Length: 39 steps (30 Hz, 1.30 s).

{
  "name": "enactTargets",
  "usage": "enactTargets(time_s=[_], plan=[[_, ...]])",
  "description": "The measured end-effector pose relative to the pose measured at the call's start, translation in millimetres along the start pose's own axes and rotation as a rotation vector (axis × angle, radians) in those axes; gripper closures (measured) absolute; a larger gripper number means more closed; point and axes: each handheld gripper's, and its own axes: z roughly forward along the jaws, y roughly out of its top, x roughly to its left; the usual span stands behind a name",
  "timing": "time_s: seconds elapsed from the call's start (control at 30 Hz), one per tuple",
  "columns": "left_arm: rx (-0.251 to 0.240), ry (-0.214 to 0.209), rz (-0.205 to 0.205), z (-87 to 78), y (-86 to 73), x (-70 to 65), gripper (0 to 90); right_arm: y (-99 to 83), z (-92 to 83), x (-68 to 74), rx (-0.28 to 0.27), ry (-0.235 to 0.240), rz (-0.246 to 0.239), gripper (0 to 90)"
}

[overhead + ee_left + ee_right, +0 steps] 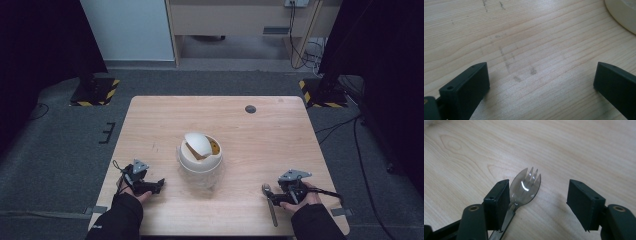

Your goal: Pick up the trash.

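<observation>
1. No brand, label or writing can be read on anything here; the only marks are faint grey scuffs on the wooden table (524,35) in the centre of the left gripper view.

2. The right hand (304,199) sits in the lower right of the high view, sleeve coming in from the bottom edge, holding the right gripper (275,196) low over the table with its jaws pointing toward frame left.

3. The left hand (131,189) rests in the lower left of the high view, its left gripper (159,184) low on the table and aimed toward frame right, at the bin.

4. The spork (525,186) lies flat on the wood between the right gripper's (537,197) jaws – bowl and tines toward the top of the right gripper view, handle running under the left-hand jaw at the bottom. It sits just beside that jaw and well apart from the other; the jaws are partly open and clamp nothing.

5. The left gripper's (541,80) jaws stand wide apart over bare wood – nothing held.

6. A cream bin with a tilted swing lid (200,152) stands at the table's centre, well apart from the spork.
</observation>
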Motion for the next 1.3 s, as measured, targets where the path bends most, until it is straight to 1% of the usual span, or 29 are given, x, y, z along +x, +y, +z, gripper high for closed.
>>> enactTargets(time_s=[0.1,0.23,0.27,0.33,0.43,0.57,0.6,0.63,0.67,0.7,0.73,0.83,0.9,0.97,1.03,1.07,1.1,1.13,1.17,1.2,1.3], plan=[[0.000,0.000,0.000,0.0,0.0,0.0,0.0,-0.7,1.4,2.8,0.020,0.011,0.007,38.6],[0.000,0.000,0.000,0.0,0.0,0.0,0.0,-0.4,4.2,6.6,0.049,0.012,-0.019,42.4],[0.000,0.000,0.000,0.0,0.0,0.0,0.0,-0.7,5.6,7.8,0.060,0.017,-0.015,43.3],[0.000,0.000,0.000,0.0,0.1,0.0,0.0,-1.5,7.1,9.4,0.071,0.018,-0.022,46.3],[0.000,0.000,0.000,0.0,0.0,0.0,0.0,-0.9,6.8,9.3,0.071,0.012,-0.010,54.9],[0.002,0.000,0.000,0.0,0.2,0.0,0.0,1.7,6.7,5.6,0.085,-0.018,-0.009,69.1],[0.002,0.000,0.000,0.0,0.2,0.0,0.0,1.7,6.7,5.6,0.085,-0.018,-0.009,69.1],[0.004,-0.002,0.001,-0.1,0.5,0.2,0.0,3.5,7.7,3.6,0.087,-0.022,-0.013,75.2],[0.008,-0.004,0.002,-0.3,1.0,0.5,0.0,4.2,8.2,3.0,0.088,-0.024,-0.013,77.7],[0.008,-0.004,0.002,-0.3,1.0,0.5,0.4,4.2,8.2,3.0,0.088,-0.024,-0.013,77.7],[0.008,-0.005,0.002,-0.5,1.2,0.7,1.9,5.9,9.9,1.3,0.084,-0.012,-0.010,79.8],[0.021,-0.015,-0.005,-2.8,3.6,1.8,6.3,7.1,10.8,-1.5,0.079,-0.002,0.003,80.0],[0.030,-0.025,-0.021,-4.7,5.6,2.4,8.9,7.4,10.6,-5.7,0.071,0.002,0.017,80.1],[0.035,-0.031,-0.029,-5.7,6.6,2.2,11.4,8.7,8.9,-8.3,0.045,0.016,0.040,80.1],[0.043,-0.039,-0.033,-7.2,8.0,1.7,14.9,11.0,6.4,-10.3,0.007,0.032,0.060,80.1],[0.044,-0.043,-0.035,-7.9,8.7,1.0,16.1,12.4,5.1,-11.0,-0.014,0.035,0.063,80.0],[0.044,-0.043,-0.035,-7.9,8.7,1.0,16.2,12.4,5.1,-11.0,-0.014,0.035,0.063,80.0],[0.032,-0.048,-0.031,-10.1,10.7,-0.8,16.6,15.6,1.5,-12.6,-0.062,0.032,0.066,80.0],[0.032,-0.048,-0.031,-10.1,10.7,-0.8,16.9,15.6,1.5,-12.6,-0.062,0.032,0.066,80.0],[0.005,-0.051,-0.028,-13.7,13.8,-2.7,17.1,19.0,-2.6,-15.1,-0.125,0.041,0.089,80.1],[-0.040,-0.058,-0.027,-18.3,17.7,-4.3,18.3,22.8,-9.5,-19.4,-0.218,0.049,0.120,80.0]])
